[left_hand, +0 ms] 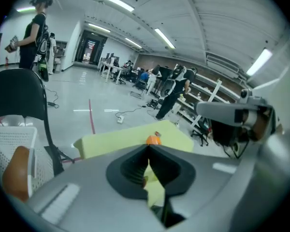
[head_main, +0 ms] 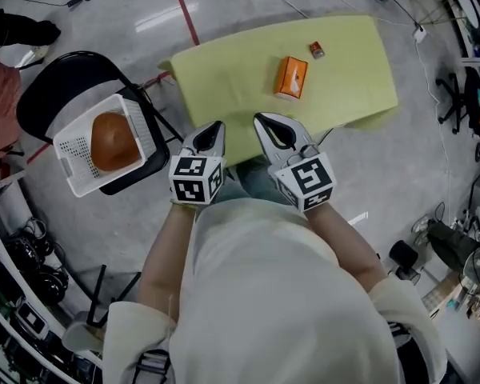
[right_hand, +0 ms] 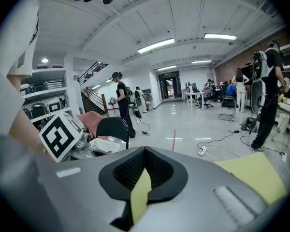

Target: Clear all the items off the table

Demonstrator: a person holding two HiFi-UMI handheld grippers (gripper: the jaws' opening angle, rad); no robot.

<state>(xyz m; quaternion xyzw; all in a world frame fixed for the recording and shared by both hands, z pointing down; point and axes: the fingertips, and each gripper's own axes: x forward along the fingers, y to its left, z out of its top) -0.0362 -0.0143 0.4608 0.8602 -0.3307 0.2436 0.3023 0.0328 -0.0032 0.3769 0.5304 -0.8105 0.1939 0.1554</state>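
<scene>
Table cover (head_main: 224, 78): matt yellow cloth. Basket (head_main: 72, 158): white perforated plastic. Floor (head_main: 120, 6): smooth, glossy grey.

Box (head_main: 290, 78) + sm item (head_main: 317, 50) on tbl (head_main: 224, 78); basket (head_main: 76, 146) on chair (head_main: 56, 82) L of tbl.

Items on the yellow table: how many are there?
2. An orange box lies near the middle of the table; a small dark-red packet sits apart from it, nearer the far edge. Nothing looks hidden from the head view.
</scene>
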